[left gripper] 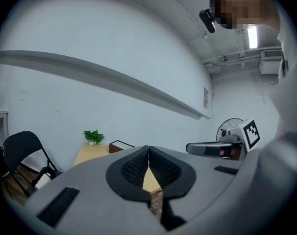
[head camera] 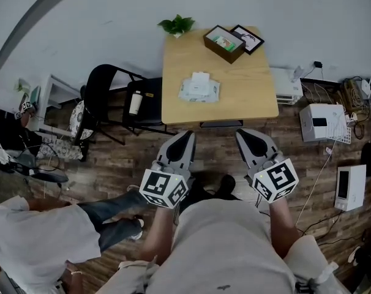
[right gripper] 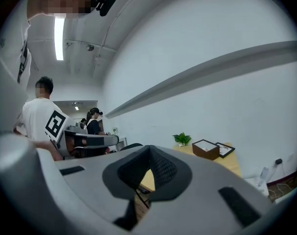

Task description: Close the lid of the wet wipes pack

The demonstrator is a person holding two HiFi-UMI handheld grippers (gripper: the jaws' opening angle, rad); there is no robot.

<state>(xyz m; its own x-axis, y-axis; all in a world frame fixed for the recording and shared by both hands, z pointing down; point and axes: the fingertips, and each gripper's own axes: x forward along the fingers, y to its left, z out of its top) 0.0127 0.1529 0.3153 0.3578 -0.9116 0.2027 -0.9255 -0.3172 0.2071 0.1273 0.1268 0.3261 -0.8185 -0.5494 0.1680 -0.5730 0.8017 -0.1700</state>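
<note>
- A light wooden table [head camera: 247, 97] stands against a pale wall, seen from above by a standing person who holds a gripper in each hand.
- The wet wipes pack [head camera: 199, 88] lies flat near the middle of the table, white with green print. A small white flap on its top looks raised, though the detail is too small to be sure.
- The left gripper [head camera: 187, 137] is held over the wooden floor, short of the table's near edge. Its jaws are pressed together with nothing between them, and they point towards the table.
- The right gripper [head camera: 245, 135] is held level with the left one, a little apart from it. Its jaws are also together and empty.
- The wipes pack sits ahead of both sets of jaws, well apart from them and roughly in line with the gap between the two grippers. Neither gripper touches it.
- At the far end of the table are a small potted plant [head camera: 177, 24], an open brown box [head camera: 224, 43] and a dark picture frame [head camera: 248, 38] just beside the box.
- A black folding chair [head camera: 109, 97] stands left of the table.
- Another person [head camera: 44, 231] sits at the lower left, legs stretched towards the grippers.
</note>
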